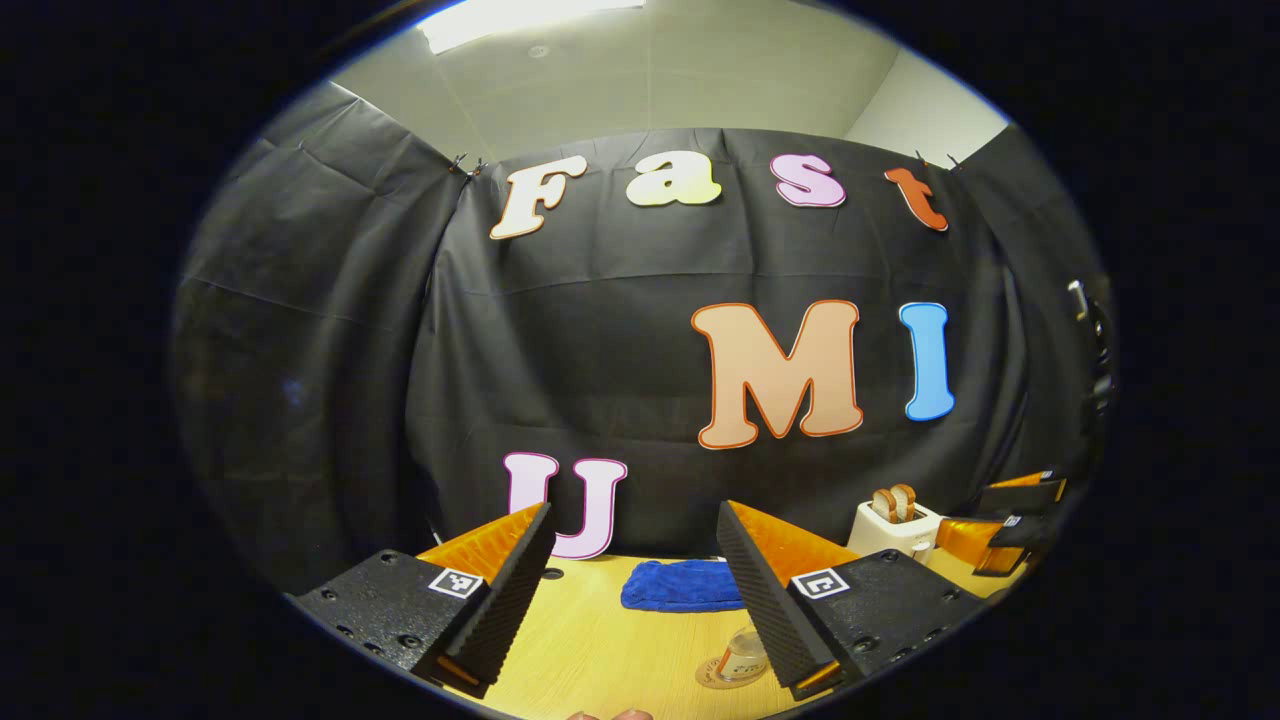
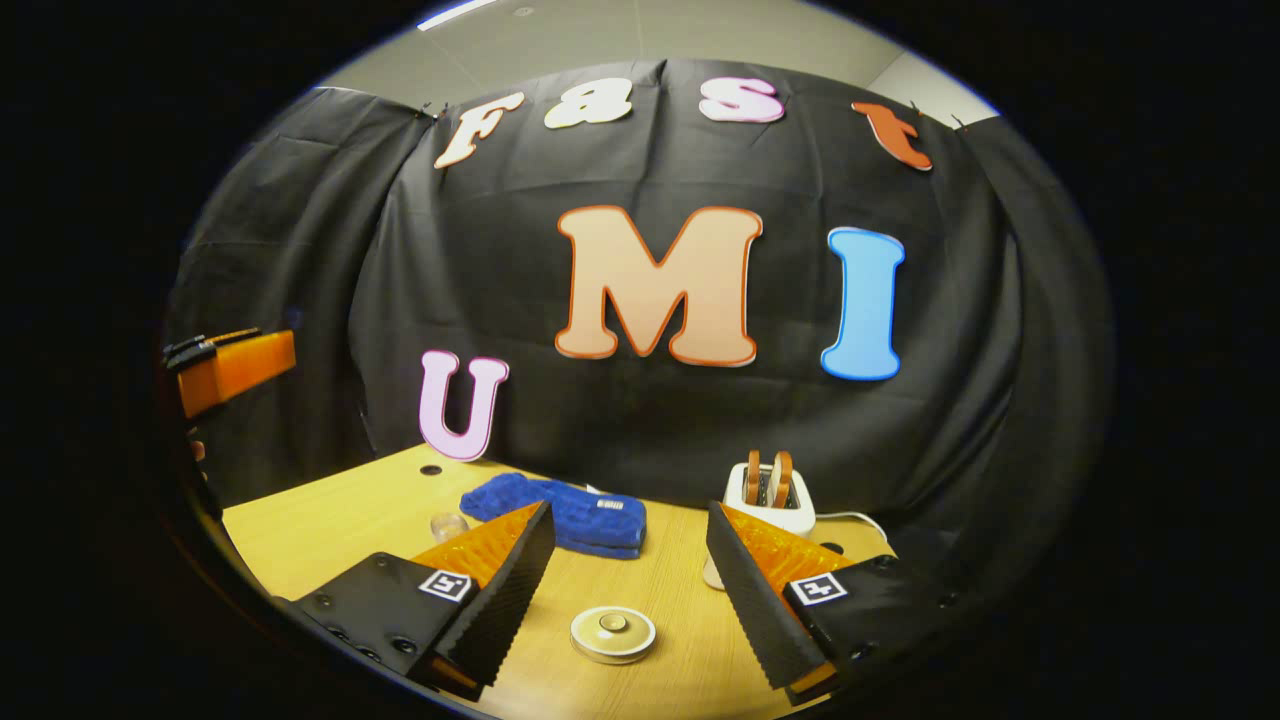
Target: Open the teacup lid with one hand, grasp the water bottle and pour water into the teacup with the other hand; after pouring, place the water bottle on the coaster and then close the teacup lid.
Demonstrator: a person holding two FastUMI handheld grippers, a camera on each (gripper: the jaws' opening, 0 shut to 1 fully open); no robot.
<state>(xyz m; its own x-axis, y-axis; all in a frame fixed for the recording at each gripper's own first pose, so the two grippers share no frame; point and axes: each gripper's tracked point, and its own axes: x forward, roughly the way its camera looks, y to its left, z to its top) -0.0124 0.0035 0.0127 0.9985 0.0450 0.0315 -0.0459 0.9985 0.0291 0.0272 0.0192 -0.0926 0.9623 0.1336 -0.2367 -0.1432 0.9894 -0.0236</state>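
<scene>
right gripper (image 2: 630, 575), which i am holding wide open and empty, is hovering just above the lidded teacup (image 2: 613, 633) near the table's (image 2: 330, 530) front edge.

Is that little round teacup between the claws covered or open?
Covered: in the right gripper view the teacup stands on the table with its knobbed lid seated flat on top.

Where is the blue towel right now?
The blue towel lies folded on the wooden table near the black cloth wall, left of the white toaster; in the left gripper view it sits between the open fingers.
</scene>
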